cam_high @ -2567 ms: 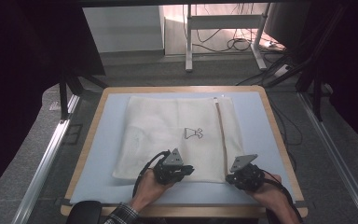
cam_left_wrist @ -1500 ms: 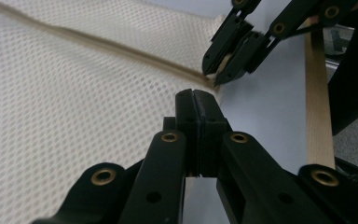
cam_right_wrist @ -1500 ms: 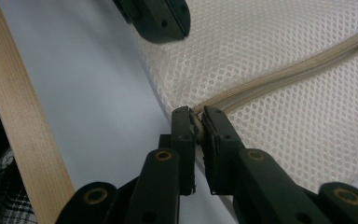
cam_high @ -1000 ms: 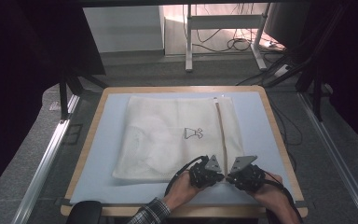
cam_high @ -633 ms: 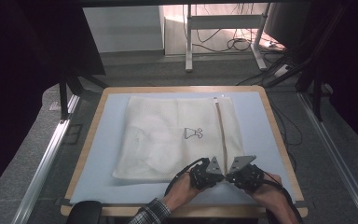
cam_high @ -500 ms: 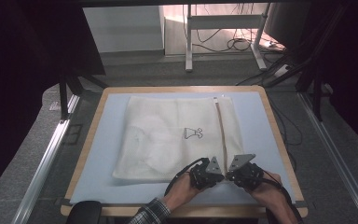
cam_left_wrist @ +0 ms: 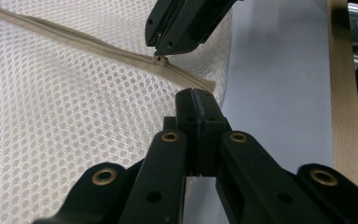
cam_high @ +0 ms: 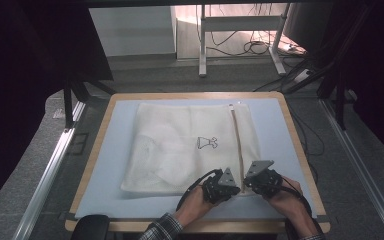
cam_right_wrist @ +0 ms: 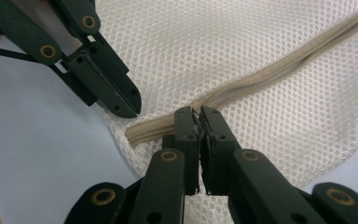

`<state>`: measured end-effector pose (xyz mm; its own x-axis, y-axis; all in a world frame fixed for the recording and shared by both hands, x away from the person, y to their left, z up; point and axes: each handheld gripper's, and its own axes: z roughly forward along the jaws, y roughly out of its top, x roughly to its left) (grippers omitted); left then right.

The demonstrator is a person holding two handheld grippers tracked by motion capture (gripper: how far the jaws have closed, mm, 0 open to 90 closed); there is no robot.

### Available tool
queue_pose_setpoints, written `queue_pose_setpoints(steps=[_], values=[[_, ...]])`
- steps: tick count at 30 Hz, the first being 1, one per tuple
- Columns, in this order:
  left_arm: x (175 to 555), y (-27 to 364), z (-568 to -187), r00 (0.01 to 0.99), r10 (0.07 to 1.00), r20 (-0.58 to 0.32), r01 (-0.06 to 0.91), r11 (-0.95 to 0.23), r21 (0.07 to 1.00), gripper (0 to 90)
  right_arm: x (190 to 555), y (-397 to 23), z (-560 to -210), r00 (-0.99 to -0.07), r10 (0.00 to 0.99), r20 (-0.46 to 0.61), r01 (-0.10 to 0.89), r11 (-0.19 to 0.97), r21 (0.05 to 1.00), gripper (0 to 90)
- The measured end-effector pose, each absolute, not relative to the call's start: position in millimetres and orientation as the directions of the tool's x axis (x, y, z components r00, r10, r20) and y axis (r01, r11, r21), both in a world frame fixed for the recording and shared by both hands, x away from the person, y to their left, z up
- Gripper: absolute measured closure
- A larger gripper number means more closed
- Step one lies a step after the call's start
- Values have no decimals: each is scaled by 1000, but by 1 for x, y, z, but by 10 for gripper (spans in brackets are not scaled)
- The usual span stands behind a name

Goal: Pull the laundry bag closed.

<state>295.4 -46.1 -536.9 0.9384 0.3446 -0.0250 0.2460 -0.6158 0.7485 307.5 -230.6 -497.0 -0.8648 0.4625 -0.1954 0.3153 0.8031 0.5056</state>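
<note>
**Two claws meet at the near end of a mesh bag's zipper**

The bench (cam_high: pixel 105 150) has a pale blue top framed by a wooden rim, and it stands on a grey floor with dark frames to either side. A white desk frame with loose cables stands beyond it.

A white mesh laundry bag (cam_high: pixel 180 145) lies flat across the middle of the bench, reaching from near the far edge almost to the near one. A small black drawing (cam_high: pixel 207 143) is printed near its centre. A beige zipper (cam_high: pixel 237 145) runs along the bag's right side, from the far edge toward the person.

The person's two hands come in from the bottom of the high view, a checked sleeve (cam_high: pixel 162 229) showing on the left arm. Both hands sit close together at the bag's near right corner.

The left claw (cam_left_wrist: pixel 196 100) has its jaws pressed flat together, with nothing visible between them. Its tip rests just short of the zipper's end, over the mesh edge where the bag meets the blue surface.

The right claw (cam_right_wrist: pixel 195 115) has its jaws drawn narrow, and its tips sit right on the zipper. In the left gripper view its tip touches the small zipper slider (cam_left_wrist: pixel 160 59). Whether the slider is actually pinched cannot be told.
</note>
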Motion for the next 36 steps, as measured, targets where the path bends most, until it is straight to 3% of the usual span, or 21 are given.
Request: queue_pose_setpoints(steps=[36], values=[[297, -45, -539, 932, 356, -76, 285, -584, 761, 897, 332, -233, -502, -836, 519, -179, 357, 762, 540, 852]])
